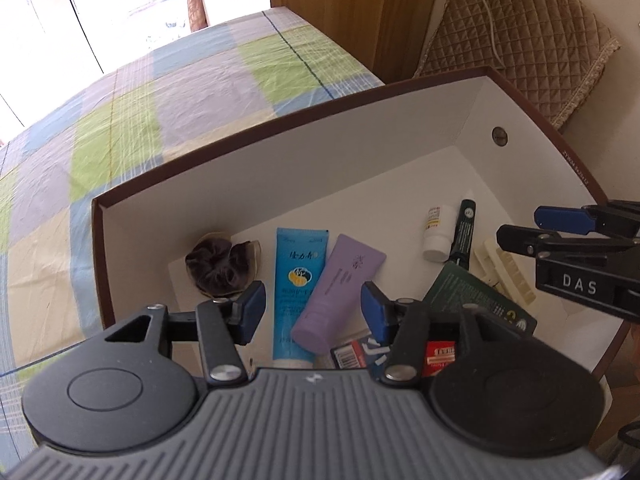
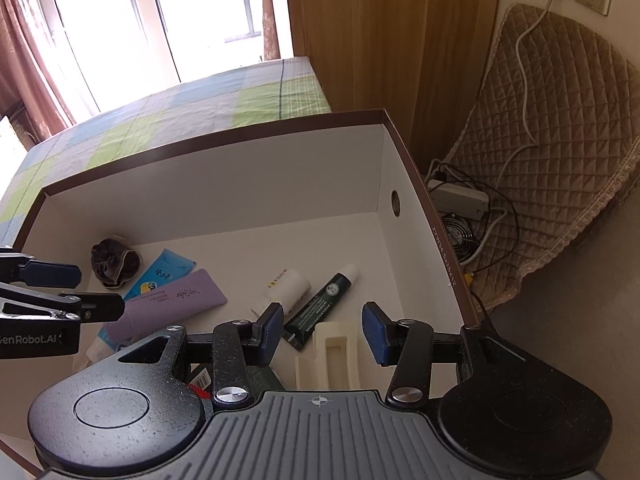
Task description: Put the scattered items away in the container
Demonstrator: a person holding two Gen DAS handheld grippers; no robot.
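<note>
Both grippers hang over the box, jaws apart and empty: the left gripper [image 1: 313,312] above the purple tube [image 1: 338,292] and blue tube [image 1: 294,292], the right gripper [image 2: 323,332] above a cream plastic tray [image 2: 328,356]. All lie inside the white-walled cardboard box [image 2: 240,184] (a dark scrunchie [image 1: 218,266], too), which rests on a plaid bedsheet [image 1: 120,128].

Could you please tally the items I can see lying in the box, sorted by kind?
Tubes: 3 (blue tube, purple tube, dark green tube)
Small white bottle: 1
Dark scrunchie: 1
Cream plastic tray: 1
Green packet: 1
Red-and-blue packs, partly hidden behind the left claw: at least 2
Total: at least 9
</note>
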